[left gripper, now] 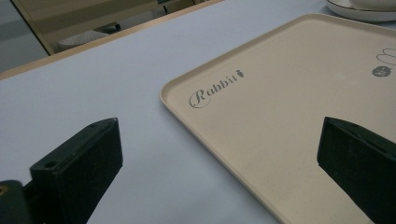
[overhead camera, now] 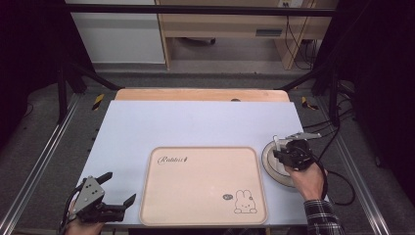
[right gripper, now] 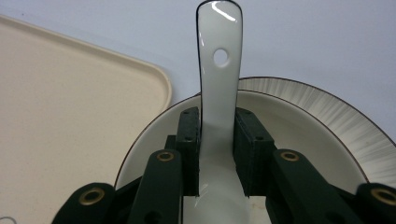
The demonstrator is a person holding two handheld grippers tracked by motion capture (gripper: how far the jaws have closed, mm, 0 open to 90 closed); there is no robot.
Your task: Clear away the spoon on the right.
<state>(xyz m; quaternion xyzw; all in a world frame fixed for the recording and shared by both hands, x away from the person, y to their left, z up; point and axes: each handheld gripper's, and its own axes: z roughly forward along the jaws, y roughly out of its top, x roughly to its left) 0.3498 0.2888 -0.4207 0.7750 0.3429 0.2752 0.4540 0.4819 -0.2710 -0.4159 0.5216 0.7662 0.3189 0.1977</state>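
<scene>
the white ceramic spoon (right gripper: pixel 219 93) stands with its handle pinched between the black pads of the right gripper (right gripper: pixel 217 154), its bowl end down in a white bowl (right gripper: pixel 154 135) on a ribbed plate (right gripper: pixel 345 116). in the high view that stack sits at about three o'clock from the beige tray (overhead camera: pixel 203 215), just off its right rim. the left gripper (overhead camera: pixel 115 191) waits at the tray's eight o'clock, jaws wide apart and holding nothing. this looks like the pick-up step; whether the spoon's bowl end rests on the bowl i can't tell. next likely calls for a straight lift clear of the rim, then a carry over to the tray.
</scene>
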